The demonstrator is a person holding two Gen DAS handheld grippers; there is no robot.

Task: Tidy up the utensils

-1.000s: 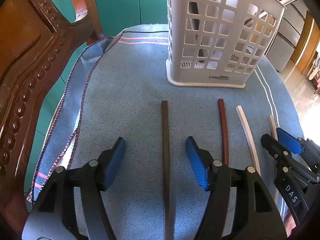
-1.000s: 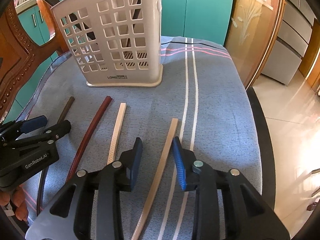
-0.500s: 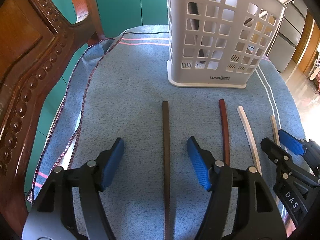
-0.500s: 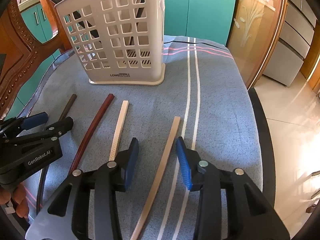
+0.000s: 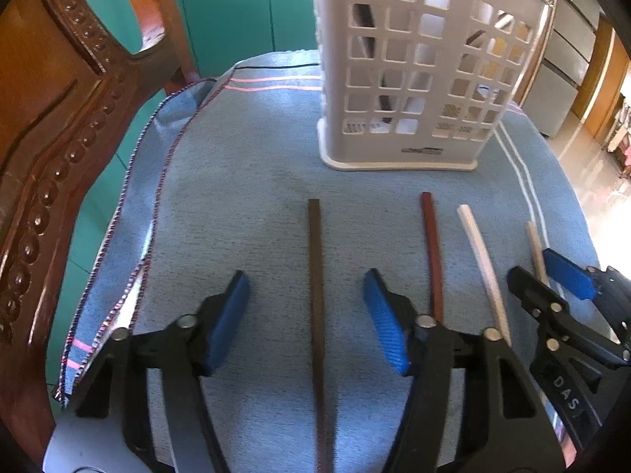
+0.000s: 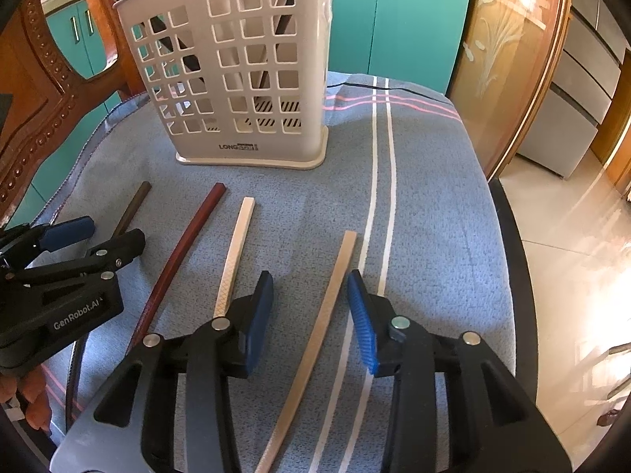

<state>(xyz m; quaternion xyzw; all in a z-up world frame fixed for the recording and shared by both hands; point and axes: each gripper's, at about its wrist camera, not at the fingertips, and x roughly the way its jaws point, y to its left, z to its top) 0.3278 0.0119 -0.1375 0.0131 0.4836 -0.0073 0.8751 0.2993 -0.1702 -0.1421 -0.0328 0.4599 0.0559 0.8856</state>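
Several long sticks lie side by side on a blue cloth. In the left wrist view my left gripper [image 5: 305,287] straddles the dark brown stick [image 5: 315,276]; its jaws are closing, with a clear gap on both sides of the stick. To the right lie a red-brown stick [image 5: 432,252] and a white stick [image 5: 483,260]. In the right wrist view my right gripper [image 6: 309,289] straddles the tan stick [image 6: 329,299] without pressing it, jaws apart. The white lattice utensil basket [image 5: 418,79] stands upright beyond the sticks, with some long pieces inside. The same basket [image 6: 236,71] shows at upper left.
A carved wooden chair back [image 5: 51,138] rises at the left of the table. The table edge [image 6: 512,256] drops to a tiled floor on the right. Teal cabinets [image 6: 414,27] stand behind. The blue cloth [image 5: 236,197] has pink and white stripes.
The left jaws have narrowed slightly around the dark brown stick. The right gripper's jaws opened a little around the tan stick. Neither hand has shifted noticeably.
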